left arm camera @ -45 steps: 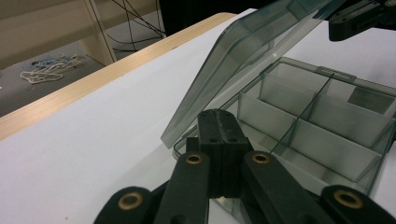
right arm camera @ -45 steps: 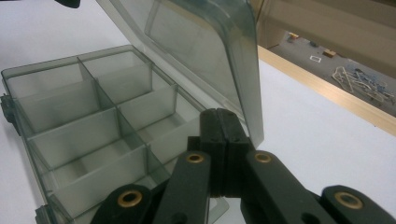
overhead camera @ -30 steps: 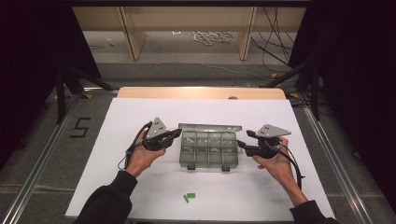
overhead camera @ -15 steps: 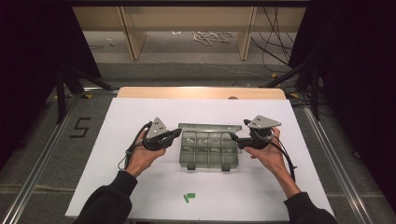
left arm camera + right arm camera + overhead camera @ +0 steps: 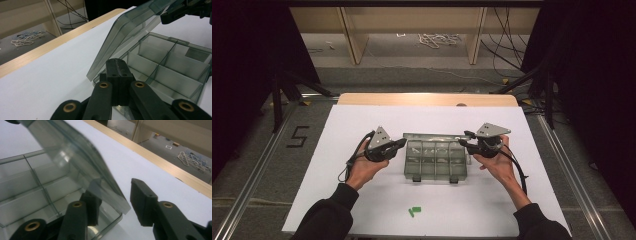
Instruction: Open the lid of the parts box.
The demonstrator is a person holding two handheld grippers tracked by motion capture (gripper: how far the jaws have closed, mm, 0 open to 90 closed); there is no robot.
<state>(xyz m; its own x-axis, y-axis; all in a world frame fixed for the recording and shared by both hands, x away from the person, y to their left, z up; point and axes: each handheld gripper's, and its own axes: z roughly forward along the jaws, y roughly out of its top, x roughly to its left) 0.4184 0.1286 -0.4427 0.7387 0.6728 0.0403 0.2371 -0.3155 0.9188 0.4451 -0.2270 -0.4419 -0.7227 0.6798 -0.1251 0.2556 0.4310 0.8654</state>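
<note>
A clear box (image 5: 435,161) with divided compartments sits at the centre of the white table (image 5: 362,125), its long side running from 9 to 3 o'clock. No contents are visible in the compartments. Its lid (image 5: 130,32) is raised and tilted, hinged along the far edge at 12 o'clock; it stands partly open, neither flat nor fully back.

The left gripper (image 5: 398,144), held in the person's left hand (image 5: 364,167), is at the box's 9 o'clock end. In the left gripper view its jaws are pressed together with no gap, and their tips rest at the rim of the box by the lid's near corner. Whether they pinch the rim or merely bear on it cannot be told.

The right gripper (image 5: 466,144), held in the right hand (image 5: 497,165), is at the box's 3 o'clock end. In the right gripper view its jaws stand well apart and straddle the lid's end: one jaw sits inside the box beneath the lid, the other outside over the table. They grip nothing; whether the inner jaw touches the lid cannot be told.

A small green piece (image 5: 414,211) lies on the table at 6 o'clock from the box, well apart from it and from both hands.
</note>
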